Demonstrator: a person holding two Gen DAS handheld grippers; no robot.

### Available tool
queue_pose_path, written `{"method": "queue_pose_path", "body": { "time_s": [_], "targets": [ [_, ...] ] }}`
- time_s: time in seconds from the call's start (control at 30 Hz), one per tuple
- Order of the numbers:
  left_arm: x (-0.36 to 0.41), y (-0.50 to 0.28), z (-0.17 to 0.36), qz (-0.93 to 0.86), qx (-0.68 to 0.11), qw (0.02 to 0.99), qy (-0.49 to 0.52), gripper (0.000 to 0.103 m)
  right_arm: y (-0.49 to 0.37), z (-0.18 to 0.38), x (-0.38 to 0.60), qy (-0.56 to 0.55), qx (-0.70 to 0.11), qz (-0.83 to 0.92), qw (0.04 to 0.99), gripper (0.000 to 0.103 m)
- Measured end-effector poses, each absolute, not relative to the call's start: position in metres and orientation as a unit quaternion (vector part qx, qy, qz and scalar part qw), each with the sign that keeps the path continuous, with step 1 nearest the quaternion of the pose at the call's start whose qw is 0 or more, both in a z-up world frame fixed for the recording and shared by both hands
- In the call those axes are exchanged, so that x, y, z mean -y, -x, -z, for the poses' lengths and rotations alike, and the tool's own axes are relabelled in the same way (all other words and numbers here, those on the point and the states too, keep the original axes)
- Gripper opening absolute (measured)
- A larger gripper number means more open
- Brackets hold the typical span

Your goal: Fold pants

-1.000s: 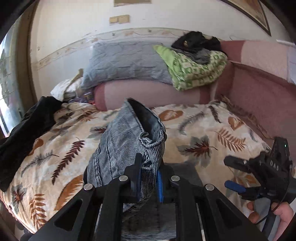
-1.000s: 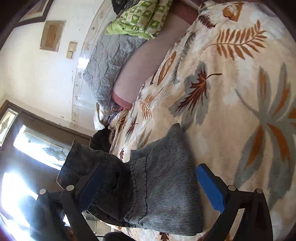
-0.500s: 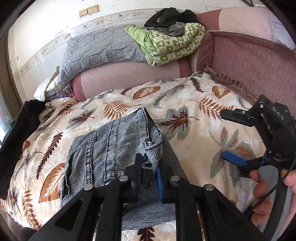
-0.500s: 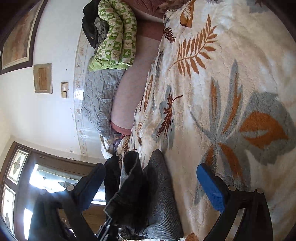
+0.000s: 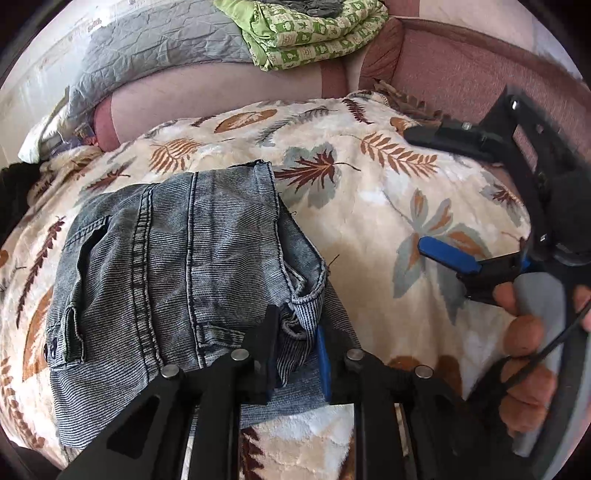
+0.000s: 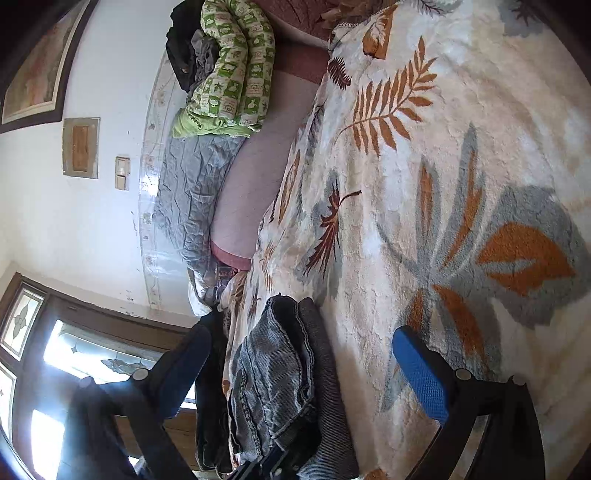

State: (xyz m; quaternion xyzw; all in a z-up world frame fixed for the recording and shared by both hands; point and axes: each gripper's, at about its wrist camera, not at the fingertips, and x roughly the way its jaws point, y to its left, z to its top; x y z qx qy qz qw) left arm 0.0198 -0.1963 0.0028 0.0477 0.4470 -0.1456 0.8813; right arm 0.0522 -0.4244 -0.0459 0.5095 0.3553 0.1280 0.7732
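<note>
Grey-blue denim pants (image 5: 177, 251) lie folded in a stack on a leaf-print blanket (image 5: 369, 199). My left gripper (image 5: 295, 343) is shut on the near right edge of the pants' top layer, low against the stack. My right gripper (image 5: 424, 192) is open and empty, held by a hand above the blanket to the right of the pants. In the right wrist view the folded pants (image 6: 280, 384) show edge-on between my open right gripper's (image 6: 303, 369) fingers, further ahead and not touched.
A grey pillow (image 5: 155, 48) and a green patterned quilt (image 5: 306, 33) rest on the pink sofa back (image 5: 229, 85). A pink sofa arm (image 5: 480, 74) rises at the right. Dark clothing (image 5: 14, 192) lies at the left edge. A window (image 6: 74, 369) is at the left.
My left gripper has lowered the lifted pants end down and forward onto the stack, so the fold now lies flat. My right gripper has drawn away to the right, open.
</note>
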Motion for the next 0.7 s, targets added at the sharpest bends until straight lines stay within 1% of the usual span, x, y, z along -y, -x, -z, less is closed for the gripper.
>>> {"method": "queue_pose_path", "body": {
  "time_s": [0.03, 0.1, 0.13, 0.2, 0.23, 0.3, 0.33, 0.47, 0.53, 0.6, 0.7],
  "targets": [
    [0.189, -0.017, -0.01, 0.161, -0.454, 0.876, -0.03, 0.032, -0.052, 0.043, 0.422, -0.497, -0.356, -0.122, 0.782, 0.1],
    [0.168, -0.005, -0.034, 0.187, -0.442, 0.877, 0.007, 0.05, -0.05, 0.037, 0.419, -0.473, -0.352, -0.115, 0.799, 0.1],
    [0.153, 0.004, -0.048, 0.195, -0.422, 0.885, 0.025, 0.055, -0.049, 0.033, 0.418, -0.462, -0.349, -0.113, 0.807, 0.1],
    [0.116, 0.023, -0.076, 0.19, -0.363, 0.91, 0.054, 0.077, -0.045, 0.025, 0.413, -0.442, -0.344, -0.109, 0.821, 0.1],
    [0.096, 0.03, -0.087, 0.17, -0.332, 0.926, 0.065, 0.081, -0.044, 0.022, 0.411, -0.437, -0.345, -0.111, 0.823, 0.1],
    [0.057, 0.036, -0.096, 0.103, -0.286, 0.95, 0.075, 0.083, -0.038, 0.014, 0.401, -0.429, -0.348, -0.126, 0.824, 0.1],
    [0.04, 0.03, -0.093, 0.072, -0.287, 0.952, 0.074, 0.083, -0.034, 0.009, 0.393, -0.427, -0.349, -0.139, 0.822, 0.1],
    [-0.004, -0.005, -0.05, 0.013, -0.35, 0.931, 0.105, 0.083, -0.034, -0.007, 0.346, -0.406, -0.384, -0.216, 0.801, 0.1],
    [-0.003, -0.016, -0.024, 0.014, -0.383, 0.919, 0.098, 0.083, -0.04, -0.006, 0.325, -0.402, -0.412, -0.226, 0.785, 0.1],
    [0.006, -0.021, 0.001, 0.015, -0.413, 0.907, 0.075, 0.083, -0.04, 0.005, 0.317, -0.422, -0.437, -0.213, 0.765, 0.1],
    [0.004, -0.012, 0.012, 0.009, -0.391, 0.917, 0.08, 0.083, -0.027, 0.017, 0.317, -0.437, -0.449, -0.193, 0.755, 0.1]
  ]
}}
